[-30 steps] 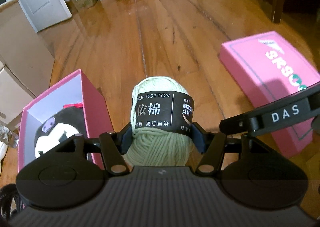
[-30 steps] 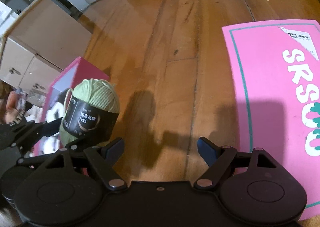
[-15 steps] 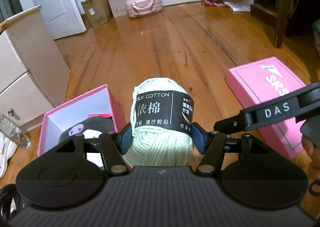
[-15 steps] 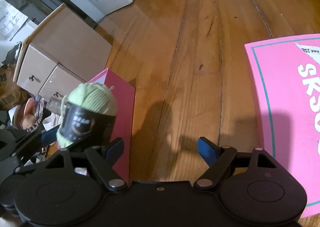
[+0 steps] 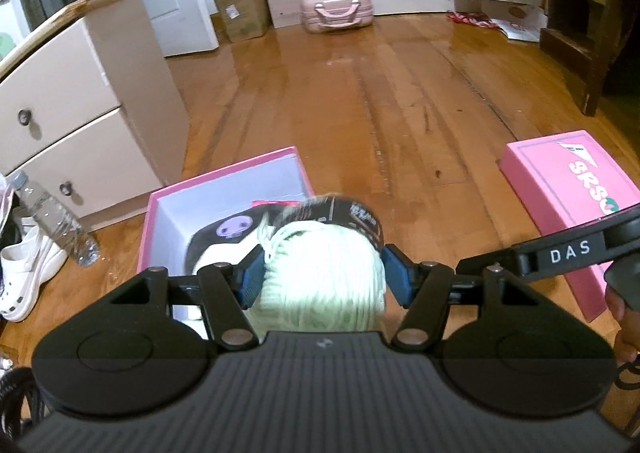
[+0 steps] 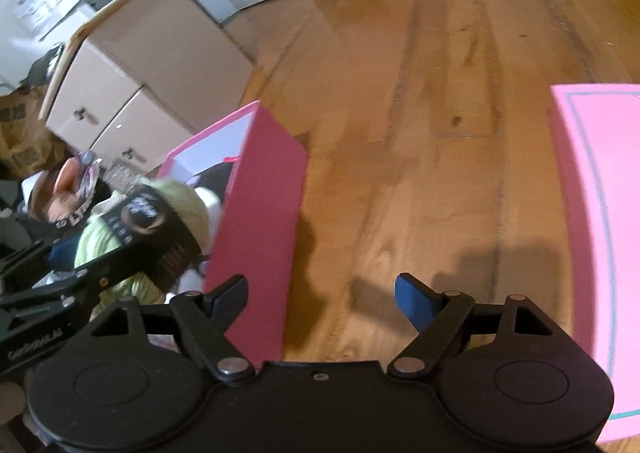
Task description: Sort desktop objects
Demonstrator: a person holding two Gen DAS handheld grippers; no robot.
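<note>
My left gripper [image 5: 322, 279] has carried the yarn ball [image 5: 320, 273] up over the open pink box [image 5: 224, 189], jaws pinching it. I should lower gently before letting go. My right gripper [image 6: 320, 303] has its jaws spread, empty.

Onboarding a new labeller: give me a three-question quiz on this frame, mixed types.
1. True or false: the left gripper is shut on the ball of yarn.
2. What lies in the open pink box? A) a shoe B) a black-and-white plush toy C) a bottle
3. Fill in: the right gripper holds ____.

Key: 1 true; 2 B; 3 nothing, its jaws stand open over the wooden floor.
</note>
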